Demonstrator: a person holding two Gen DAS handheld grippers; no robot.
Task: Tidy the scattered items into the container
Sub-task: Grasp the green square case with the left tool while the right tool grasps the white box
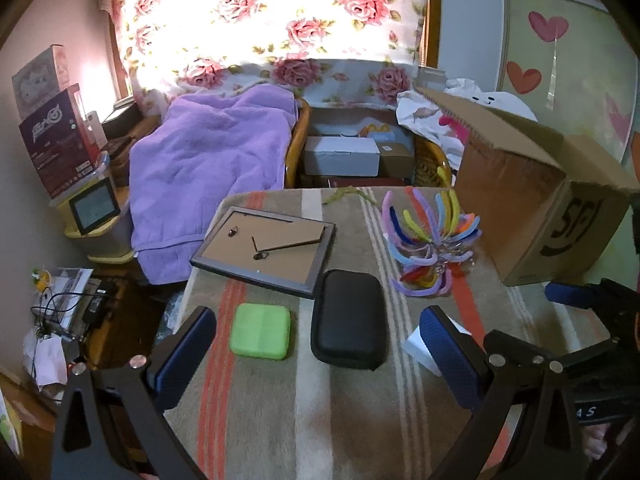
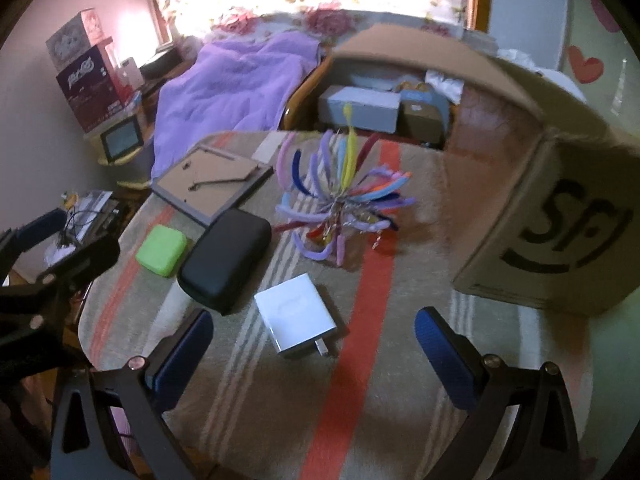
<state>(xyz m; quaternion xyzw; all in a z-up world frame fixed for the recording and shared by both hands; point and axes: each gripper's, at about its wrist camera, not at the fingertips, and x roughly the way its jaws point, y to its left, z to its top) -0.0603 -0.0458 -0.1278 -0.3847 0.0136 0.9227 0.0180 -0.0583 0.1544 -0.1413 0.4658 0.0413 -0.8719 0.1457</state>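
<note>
Both grippers hang spread and empty over the striped-cloth desk (image 2: 360, 380): the left gripper (image 1: 320, 356) and the right gripper (image 2: 316, 360). One white rectangular box (image 2: 298, 326) lies just ahead between the right gripper's fingers. Beyond lie one black zip case (image 1: 350, 318), one green square case (image 1: 260, 332), one face-down picture frame (image 1: 264, 246), one bundle of coloured fuzzy strips (image 2: 340, 204) and one open cardboard box (image 2: 532, 200), far right.
</note>
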